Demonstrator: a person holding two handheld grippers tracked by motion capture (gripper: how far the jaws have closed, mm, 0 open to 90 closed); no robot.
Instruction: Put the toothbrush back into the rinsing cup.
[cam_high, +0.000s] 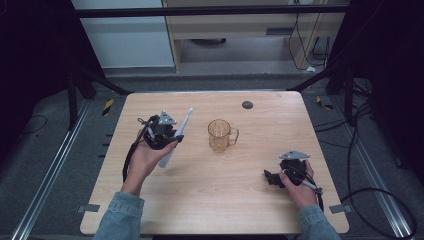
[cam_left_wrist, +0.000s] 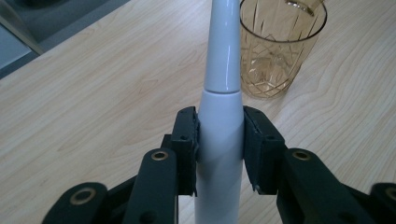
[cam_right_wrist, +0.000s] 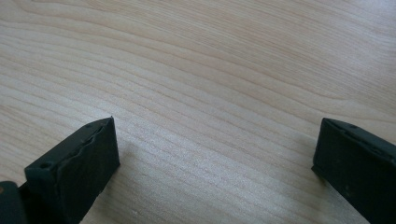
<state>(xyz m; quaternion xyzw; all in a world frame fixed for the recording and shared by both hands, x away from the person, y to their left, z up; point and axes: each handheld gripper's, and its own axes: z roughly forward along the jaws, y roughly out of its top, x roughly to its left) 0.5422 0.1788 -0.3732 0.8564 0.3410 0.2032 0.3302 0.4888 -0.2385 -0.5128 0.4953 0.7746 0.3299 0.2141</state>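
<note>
**Q:** What is my left gripper (cam_high: 172, 137) doing, and why is the load held that way?

**A:** My left gripper is clamped on the white electric toothbrush (cam_high: 176, 137), above the left half of the counter (cam_high: 200, 200). In the left gripper view the two pads (cam_left_wrist: 187, 149) press on the thick handle just below the seam where the slimmer neck begins. I judge this grip sensible: the body is widest there, so the pads get a firm seat, and the long neck stays free to lead. The brush is lifted clear of the counter and slants with its slim end toward the far right, near the amber glass mug (cam_high: 221, 135), which stands upright at mid-counter with its handle to the right. That suggests I mean to stand the brush in the mug.

**Q:** And my right gripper (cam_high: 272, 178)?

**A:** It rests low at the near right, well apart from the mug. Its jaws stand wide apart with bare wood between them. I judge it is parked to keep the working space clear.

**Q:** What does each view add?

**A:** The high view gives the layout: brush left of mug, a small dark disc (cam_high: 247, 105) at the far edge. The left gripper view (cam_left_wrist: 219, 140) gives the pad contact and the mug's cut pattern (cam_left_wrist: 275, 51), and shows it holds no liquid that I can see.
</note>
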